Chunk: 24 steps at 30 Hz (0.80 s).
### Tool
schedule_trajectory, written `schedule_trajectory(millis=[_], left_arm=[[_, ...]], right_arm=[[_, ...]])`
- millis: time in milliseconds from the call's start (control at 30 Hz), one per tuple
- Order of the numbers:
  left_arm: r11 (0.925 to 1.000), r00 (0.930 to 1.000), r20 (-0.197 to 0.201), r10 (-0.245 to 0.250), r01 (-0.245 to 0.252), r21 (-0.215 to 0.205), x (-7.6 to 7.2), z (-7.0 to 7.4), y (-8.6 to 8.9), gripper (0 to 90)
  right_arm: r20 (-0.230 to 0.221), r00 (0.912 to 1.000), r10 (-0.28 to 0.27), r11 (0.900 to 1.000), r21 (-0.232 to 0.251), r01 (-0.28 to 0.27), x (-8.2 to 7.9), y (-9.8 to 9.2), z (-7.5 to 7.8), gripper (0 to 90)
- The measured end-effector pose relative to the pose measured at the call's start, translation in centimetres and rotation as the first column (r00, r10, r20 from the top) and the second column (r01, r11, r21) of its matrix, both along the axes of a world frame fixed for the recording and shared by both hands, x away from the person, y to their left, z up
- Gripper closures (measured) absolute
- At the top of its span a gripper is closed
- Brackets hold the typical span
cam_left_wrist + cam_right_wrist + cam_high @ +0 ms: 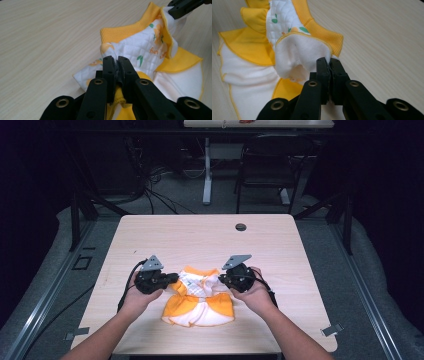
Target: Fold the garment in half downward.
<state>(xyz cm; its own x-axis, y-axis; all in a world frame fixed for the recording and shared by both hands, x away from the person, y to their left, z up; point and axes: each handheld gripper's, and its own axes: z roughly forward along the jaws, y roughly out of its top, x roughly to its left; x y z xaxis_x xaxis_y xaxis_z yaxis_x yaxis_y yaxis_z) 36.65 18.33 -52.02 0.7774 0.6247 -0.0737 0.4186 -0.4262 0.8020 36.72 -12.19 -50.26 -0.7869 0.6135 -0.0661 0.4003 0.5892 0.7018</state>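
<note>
A small yellow and white quilted garment (199, 301) lies on the wooden table (200, 237), near its front middle. My left gripper (175, 278) is shut on the garment's left upper edge; in the left gripper view the jaws pinch yellow-trimmed fabric (119, 96) at the left gripper (117, 60). My right gripper (220, 279) is shut on the right upper edge. In the right gripper view the right gripper (329, 61) clamps white fabric (299, 53) with a yellow hem. The other gripper's jaw tip (183, 7) holds the far corner in the left gripper view.
A dark round grommet (241, 227) sits near the table's far edge. Beyond the table stand a chair (270, 165) and another desk's leg (207, 170), with cables on the floor. Bare tabletop lies behind and to both sides of the garment.
</note>
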Motion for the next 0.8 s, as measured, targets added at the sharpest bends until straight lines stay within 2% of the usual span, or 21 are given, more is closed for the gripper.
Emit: schedule_trajectory(millis=[100, 267, 367, 467, 533, 600, 633, 667, 700, 733, 800], left_arm=[[0.9998, 0.9999, -0.012, -0.004, 0.004, -0.022, -0.8, -0.8, 0.2, 84.8], [0.9998, 0.9997, -0.025, -0.006, 0.006, -0.017, -2.0, -2.3, 0.3, 84.5], [0.9997, 0.999, -0.044, -0.009, 0.008, -0.024, -2.6, -2.6, 0.3, 82.6], [0.9993, 0.9983, -0.057, -0.002, 0.0, -0.038, -2.7, -2.0, 0.6, 76.6], [0.9989, 0.9993, -0.038, 0.001, -0.002, -0.047, -2.6, -0.9, 0.7, 73.6], [0.9977, 0.9997, -0.023, 0.012, -0.014, -0.066, -2.2, 0.2, 0.8, 72.2], [0.9973, 0.9994, -0.021, 0.028, -0.029, -0.067, -2.0, 0.6, 0.8, 72.5], [0.9976, 0.9991, -0.022, 0.036, -0.037, -0.059, -1.7, 1.0, 0.8, 77.7], [0.9973, 0.9986, -0.023, 0.048, -0.049, -0.054, -1.5, 1.1, 0.7, 77.7], [0.9971, 0.998, -0.03, 0.056, -0.057, -0.051, -1.2, 1.2, 0.6, 80.3], [0.9966, 0.9964, -0.053, 0.067, -0.069, -0.046, -0.9, 0.9, 0.1, 85.0]], right_arm=[[-0.013, 0.9999, 0.008, 1.0, 0.021, -0.008, -0.8, -0.3, -0.7, 86.7], [-0.032, 0.9994, 0.01, 0.999, 0.053, -0.008, -2.0, -0.4, -1.8, 85.9], [-0.052, 0.9986, 0.009, 0.997, 0.074, -0.005, -2.6, -0.4, -2.2, 78.8], [-0.039, 0.9991, 0.015, 0.996, 0.088, -0.011, -3.2, -0.6, -1.9, 73.2], [-0.04, 0.9991, 0.012, 0.991, 0.13, -0.007, -3.4, -0.8, -1.1, 66.0], [-0.032, 0.9994, 0.011, 0.988, 0.157, -0.006, -3.4, -1.0, -0.3, 63.8], [-0.029, 0.9996, 0.009, 0.985, 0.174, -0.004, -3.3, -1.1, 0.2, 65.0], [-0.005, 0.9998, -0.017, 0.987, 0.159, 0.018, -3.0, -1.2, 0.6, 72.2], [-0.005, 0.9998, -0.017, 0.987, 0.159, 0.018, -3.0, -1.2, 0.6, 72.2], [0.0, 0.9994, -0.034, 0.988, 0.152, 0.034, -2.8, -1.2, 0.6, 77.1], [-0.025, 0.9984, -0.05, 0.988, 0.145, 0.054, -2.1, -1.0, 0.1, 84.2]])
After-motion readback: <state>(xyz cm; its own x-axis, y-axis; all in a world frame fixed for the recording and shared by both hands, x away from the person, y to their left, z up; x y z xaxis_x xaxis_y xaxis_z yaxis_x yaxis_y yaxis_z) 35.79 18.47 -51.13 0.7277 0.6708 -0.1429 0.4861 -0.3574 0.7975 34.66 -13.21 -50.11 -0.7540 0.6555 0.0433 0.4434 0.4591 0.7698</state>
